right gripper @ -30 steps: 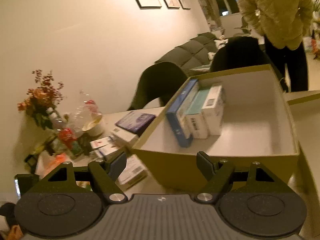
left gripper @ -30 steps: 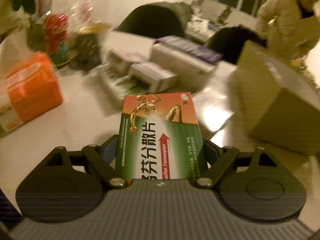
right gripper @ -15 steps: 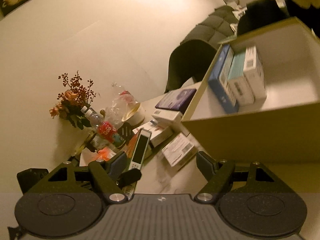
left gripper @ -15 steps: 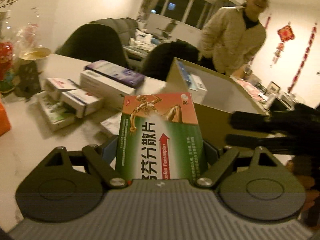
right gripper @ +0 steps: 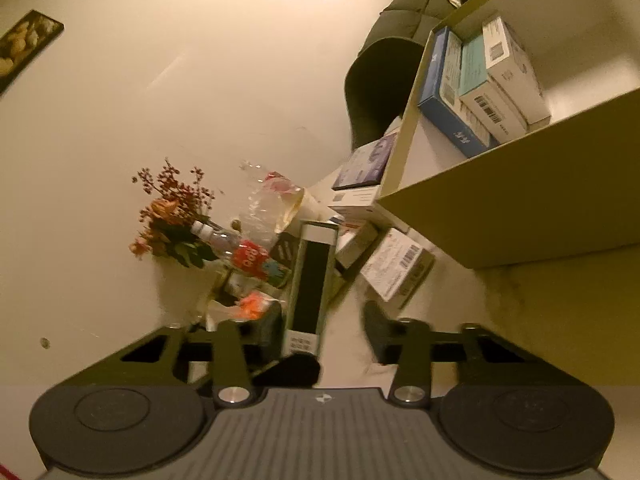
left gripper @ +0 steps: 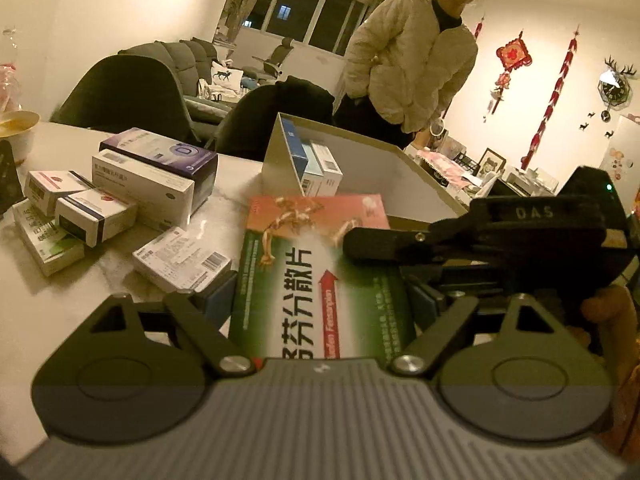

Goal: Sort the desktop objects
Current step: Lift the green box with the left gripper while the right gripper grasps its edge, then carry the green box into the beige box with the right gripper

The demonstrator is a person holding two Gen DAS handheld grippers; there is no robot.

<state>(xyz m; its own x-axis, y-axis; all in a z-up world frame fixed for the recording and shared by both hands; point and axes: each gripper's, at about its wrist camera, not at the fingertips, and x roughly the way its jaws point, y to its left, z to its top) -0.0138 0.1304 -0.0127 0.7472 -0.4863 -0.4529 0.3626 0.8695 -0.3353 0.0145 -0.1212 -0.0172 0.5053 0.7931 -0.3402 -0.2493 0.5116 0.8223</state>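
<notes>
A green and pink medicine box (left gripper: 316,280) lies flat between the fingers of my left gripper (left gripper: 322,300), which is shut on its long sides. My right gripper (left gripper: 354,240) reaches in from the right over the box's far right corner. In the right wrist view the same box (right gripper: 310,284) shows edge-on between the fingers of the right gripper (right gripper: 322,328). The jaws there are closing; the left finger is at the box and the right finger (right gripper: 374,320) still stands a little off it. The open cardboard box (left gripper: 420,172) behind holds three upright packs (left gripper: 316,164).
Several loose medicine boxes (left gripper: 140,188) lie on the white table to the left, one flat white pack (left gripper: 180,260) nearest. A person (left gripper: 412,60) stands behind the cardboard box (right gripper: 520,208), beside dark chairs (left gripper: 132,96). Flowers (right gripper: 172,216), a bottle (right gripper: 248,256) and a cup crowd the table's far end.
The left gripper has swung right with the medicine box toward the cardboard box. The right gripper has rolled, come in over the box's far end, and its jaws have narrowed around it.
</notes>
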